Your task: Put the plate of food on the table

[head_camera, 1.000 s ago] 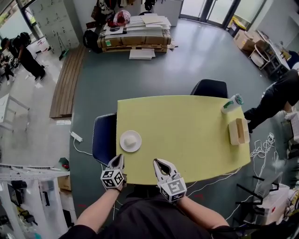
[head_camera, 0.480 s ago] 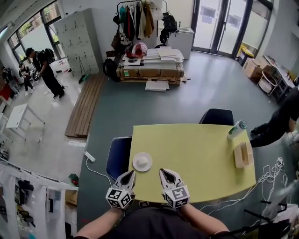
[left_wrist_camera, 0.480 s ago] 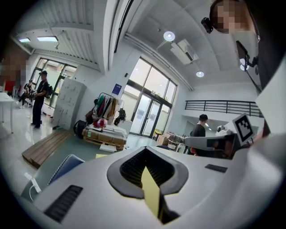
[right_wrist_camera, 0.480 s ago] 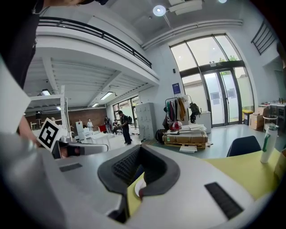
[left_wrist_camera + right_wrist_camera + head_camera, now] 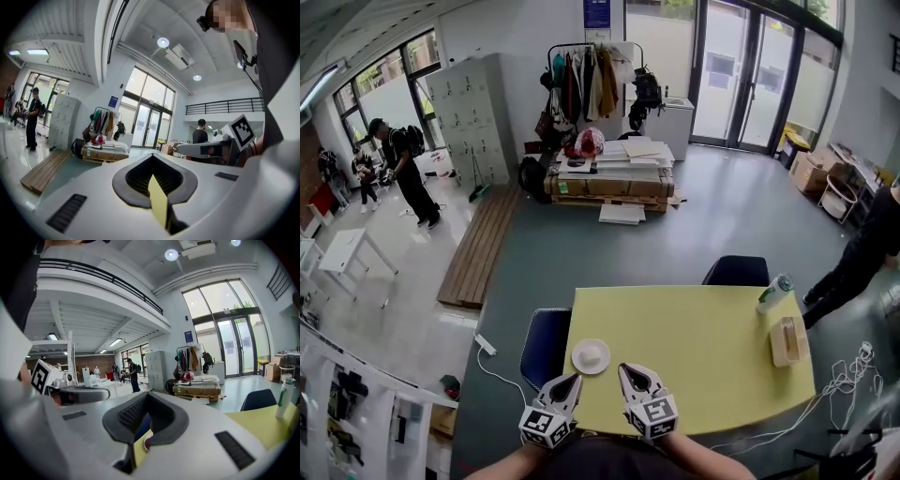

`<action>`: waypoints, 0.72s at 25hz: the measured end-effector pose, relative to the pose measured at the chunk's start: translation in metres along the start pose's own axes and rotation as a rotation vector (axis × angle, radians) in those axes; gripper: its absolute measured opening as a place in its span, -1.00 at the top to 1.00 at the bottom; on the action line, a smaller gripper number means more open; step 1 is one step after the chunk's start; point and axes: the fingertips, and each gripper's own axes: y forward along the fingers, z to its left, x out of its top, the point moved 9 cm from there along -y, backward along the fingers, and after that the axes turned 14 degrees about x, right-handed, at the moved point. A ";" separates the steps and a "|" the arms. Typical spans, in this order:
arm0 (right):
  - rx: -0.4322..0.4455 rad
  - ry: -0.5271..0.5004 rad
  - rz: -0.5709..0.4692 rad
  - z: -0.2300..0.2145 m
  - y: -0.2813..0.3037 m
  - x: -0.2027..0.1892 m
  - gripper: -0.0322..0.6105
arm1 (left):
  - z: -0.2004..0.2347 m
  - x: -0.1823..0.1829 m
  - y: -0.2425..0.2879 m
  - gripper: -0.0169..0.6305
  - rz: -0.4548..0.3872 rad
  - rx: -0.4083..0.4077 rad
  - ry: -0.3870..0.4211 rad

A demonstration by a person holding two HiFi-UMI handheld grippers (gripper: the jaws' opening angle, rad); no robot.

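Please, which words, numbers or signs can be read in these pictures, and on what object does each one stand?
No text can be read in any view.
On the blue sign high on the wall: print too small.
On the bottle label: blurred.
On the stacked boxes: labels too small.

The yellow table carries a plate, bottle and wooden box.
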 end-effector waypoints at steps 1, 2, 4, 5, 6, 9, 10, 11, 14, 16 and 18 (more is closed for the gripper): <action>0.006 -0.002 0.002 0.002 0.001 -0.003 0.86 | -0.002 0.002 -0.002 0.92 -0.010 -0.006 0.022; 0.009 -0.005 0.004 0.003 0.001 -0.004 0.87 | -0.004 0.004 -0.003 0.92 -0.020 -0.012 0.036; 0.000 -0.011 0.005 0.006 0.001 -0.001 0.86 | -0.004 0.005 -0.005 0.92 -0.029 -0.020 0.034; -0.007 -0.013 0.006 0.007 0.001 0.003 0.87 | -0.004 0.006 -0.006 0.92 -0.030 -0.020 0.027; -0.008 -0.014 0.006 0.008 0.000 0.003 0.87 | -0.003 0.007 -0.007 0.92 -0.031 -0.019 0.023; -0.004 -0.017 0.004 0.009 -0.002 0.001 0.87 | -0.005 0.009 -0.010 0.92 -0.035 -0.014 0.030; -0.014 -0.017 0.001 0.009 -0.003 0.006 0.87 | -0.006 0.009 -0.011 0.92 -0.035 -0.012 0.033; -0.022 -0.017 0.000 0.010 -0.005 0.010 0.87 | -0.006 0.009 -0.012 0.92 -0.034 -0.011 0.035; -0.020 -0.023 0.003 0.013 -0.004 0.009 0.86 | -0.006 0.006 -0.015 0.92 -0.033 -0.007 0.031; -0.003 -0.030 0.009 0.015 -0.003 0.002 0.87 | -0.007 0.006 -0.018 0.92 -0.039 -0.002 0.045; -0.008 -0.036 0.008 0.017 -0.005 0.005 0.87 | -0.008 0.005 -0.020 0.92 -0.041 0.002 0.042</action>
